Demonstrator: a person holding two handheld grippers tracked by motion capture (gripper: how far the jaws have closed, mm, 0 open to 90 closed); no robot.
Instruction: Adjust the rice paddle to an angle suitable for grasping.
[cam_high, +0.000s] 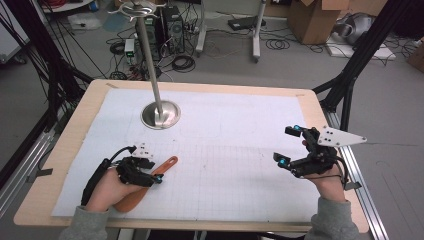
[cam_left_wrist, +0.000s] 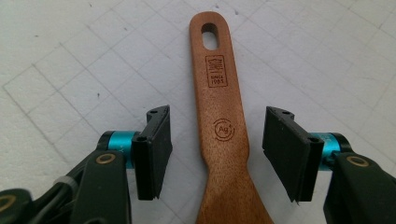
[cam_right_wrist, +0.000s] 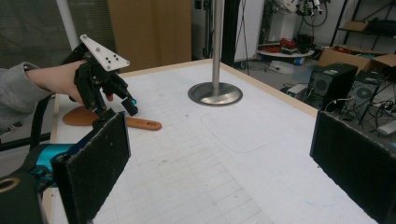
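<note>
Wooden spatula (cam_left_wrist: 222, 116) lying flat on the white gridded sheet (cam_high: 225, 150) of the counter (cam_high: 90, 100), its handle passing between the fingers (cam_left_wrist: 154, 149) of the left gripper (cam_high: 145, 172) without visible contact. The left hand (cam_high: 107, 192) reaches in low over the blade end, wrist angled downward; fingers parted, gripping nothing. Right gripper (cam_high: 289, 145), well apart at the counter's right side, is held above the sheet with fingers wide and empty. A steel stand (cam_high: 160, 114) rises behind.
</note>
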